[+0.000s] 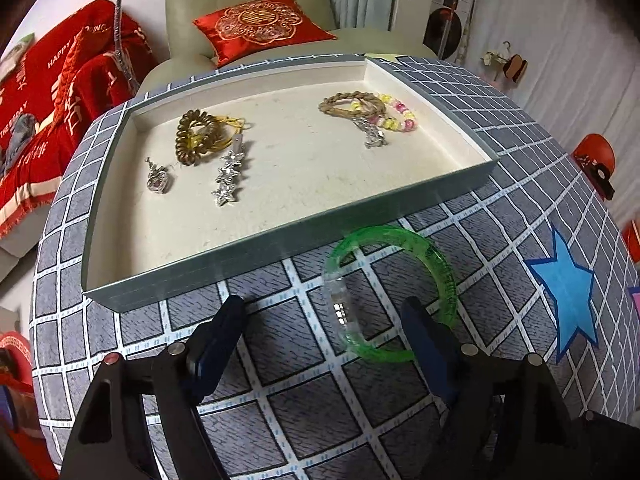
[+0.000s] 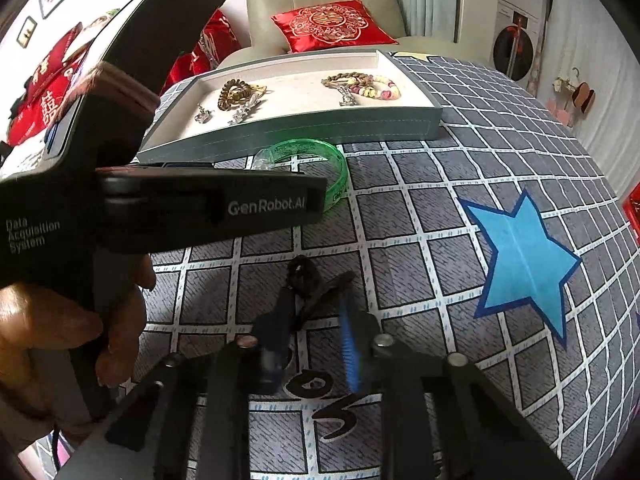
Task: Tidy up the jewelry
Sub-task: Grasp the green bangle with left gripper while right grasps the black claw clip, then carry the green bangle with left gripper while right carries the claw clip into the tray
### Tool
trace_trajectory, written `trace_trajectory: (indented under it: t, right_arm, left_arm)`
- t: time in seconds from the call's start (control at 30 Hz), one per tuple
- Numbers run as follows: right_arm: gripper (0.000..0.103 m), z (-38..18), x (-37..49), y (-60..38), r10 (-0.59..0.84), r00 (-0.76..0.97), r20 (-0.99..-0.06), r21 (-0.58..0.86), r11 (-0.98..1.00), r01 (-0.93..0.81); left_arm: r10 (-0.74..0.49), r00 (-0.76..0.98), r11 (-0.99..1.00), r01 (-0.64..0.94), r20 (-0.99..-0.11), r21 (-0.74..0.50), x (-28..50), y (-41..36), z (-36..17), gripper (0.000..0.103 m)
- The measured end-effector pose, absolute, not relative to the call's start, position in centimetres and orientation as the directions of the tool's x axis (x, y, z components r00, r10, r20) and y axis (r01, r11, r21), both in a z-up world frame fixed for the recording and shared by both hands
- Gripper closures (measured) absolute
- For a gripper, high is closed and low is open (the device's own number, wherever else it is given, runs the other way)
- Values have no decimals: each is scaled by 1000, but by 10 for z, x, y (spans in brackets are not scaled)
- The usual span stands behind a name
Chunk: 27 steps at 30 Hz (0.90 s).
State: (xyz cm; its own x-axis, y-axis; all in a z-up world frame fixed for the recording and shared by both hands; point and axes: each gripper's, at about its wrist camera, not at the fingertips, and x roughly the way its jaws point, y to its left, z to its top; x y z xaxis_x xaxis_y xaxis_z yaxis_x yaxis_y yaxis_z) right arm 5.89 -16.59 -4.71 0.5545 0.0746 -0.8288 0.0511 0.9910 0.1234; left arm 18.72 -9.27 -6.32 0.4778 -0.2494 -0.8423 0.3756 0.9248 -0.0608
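Note:
A green translucent bangle [image 1: 390, 292] lies on the grid-pattern cloth just in front of the grey tray [image 1: 280, 236]; it also shows in the right wrist view [image 2: 320, 160]. My left gripper [image 1: 324, 320] is open, its fingers either side of the bangle's near part, not closed on it. The tray holds a coil hair tie [image 1: 196, 136], a star clip [image 1: 228, 178], a pendant [image 1: 158, 180], and bead bracelets [image 1: 372, 110]. My right gripper [image 2: 316, 304] is partly open around a dark hair clip [image 2: 308, 284] lying on the cloth.
A blue star [image 2: 524, 264] is printed on the cloth to the right. An armchair with a red cushion [image 1: 260, 24] stands behind the table. The left gripper's body [image 2: 160, 200] fills the left of the right wrist view.

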Motion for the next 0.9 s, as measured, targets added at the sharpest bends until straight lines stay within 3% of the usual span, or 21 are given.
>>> trace_trajectory:
  t: [0.07,0.13,0.2,0.27,0.3,0.4,0.9]
  right_arm:
    - [86,-47,60,-170,90,550,-830,142,988,52]
    - [88,-47,59,-174,106,547,-831,161,985,55]
    - [89,-47,58,-180,121,543,-831,183,981,61]
    - [89,-47,57,-186,135,542,-830,202,977,66]
    - [90,-47,57,-188,140,542,-829,210,975,68]
    - [93,-47,56,-195,157,544,-825,233,970,74]
    - [95,-36,51,-210,203,563,-801,290,955,69]
  left_arm:
    - [-242,486,925,376,-840,-49,186,-94,-62,20]
    - [-246,483,923,380,-841,-52,186,-94,-62,21]
    - [-247,488,923,381,-837,-50,186,-94,-60,34]
    - [-246,489,922,384,-837,-46,186,-94,-61,40]
    - [-250,495,920,389,-832,-45,185,-94,-60,58]
    - [-257,494,917,396,-831,-48,185,-93,-59,76]
    - [-315,501,916,381,-806,-121,171,-70,-50,77]
